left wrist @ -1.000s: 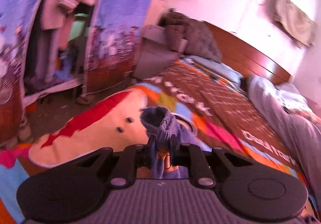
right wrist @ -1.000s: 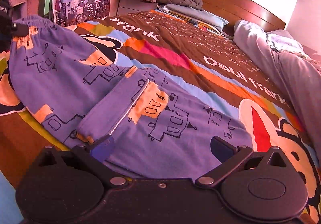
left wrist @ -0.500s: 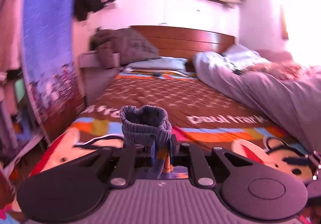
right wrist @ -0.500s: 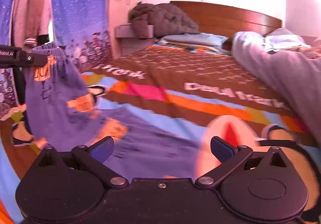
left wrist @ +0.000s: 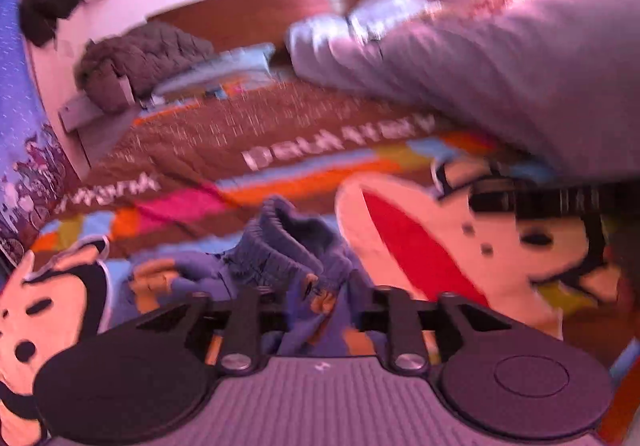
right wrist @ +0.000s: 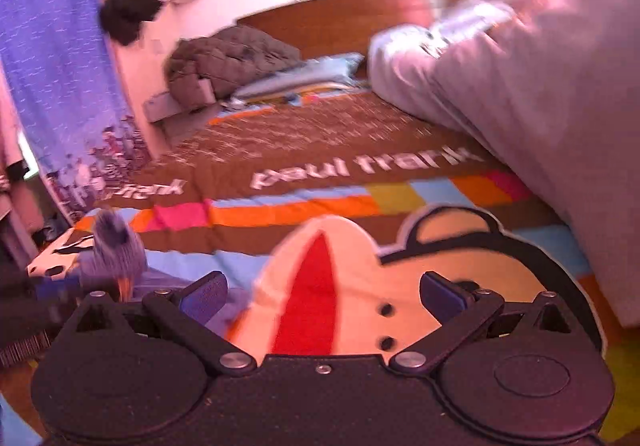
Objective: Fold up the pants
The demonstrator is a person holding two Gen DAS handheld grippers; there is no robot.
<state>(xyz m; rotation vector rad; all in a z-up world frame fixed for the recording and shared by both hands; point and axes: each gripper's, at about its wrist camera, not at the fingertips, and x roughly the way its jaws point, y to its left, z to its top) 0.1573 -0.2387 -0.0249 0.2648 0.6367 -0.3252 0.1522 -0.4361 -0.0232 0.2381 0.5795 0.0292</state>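
Quick status on the pants-folding: roughly midway at best, going by looks.

Purple printed pants [left wrist: 280, 258] down on the cartoon monkey bedspread [left wrist: 400, 246], near the foot end, just left of the big red-mouthed monkey face. Not flat though. Bunched into a soft heap with a ribbed elastic band [left wrist: 288, 230] poking up on top. Can't tell if waistband or leg cuff, too blurry.

Left gripper [left wrist: 320, 298]: jaws just been opening, now spread partway, with a twist of the purple fabric hanging in the gap between the 2 fingers. No real pinch on it anymore as far as visible, so reads like a let-go right after dropping 1 end onto the rest.

Right gripper [right wrist: 320, 294]: spread wide, totally empty, only monkey print showing between the 2 blue pads [right wrist: 204, 294]. Hovering beside the heap, with the pants off to its left in that view.

Done so far, as a guess: 1 end brought over onto the pile. No way to count finished folds from this mess.

Left to do, probably: get clear of the cloth, flatten the lump, line up the legs, smooth out wrinkles, then at least 1 more fold for a tidy rectangle. Also worth keeping away from the grey duvet [left wrist: 500, 66] piled along the right side of the bed.
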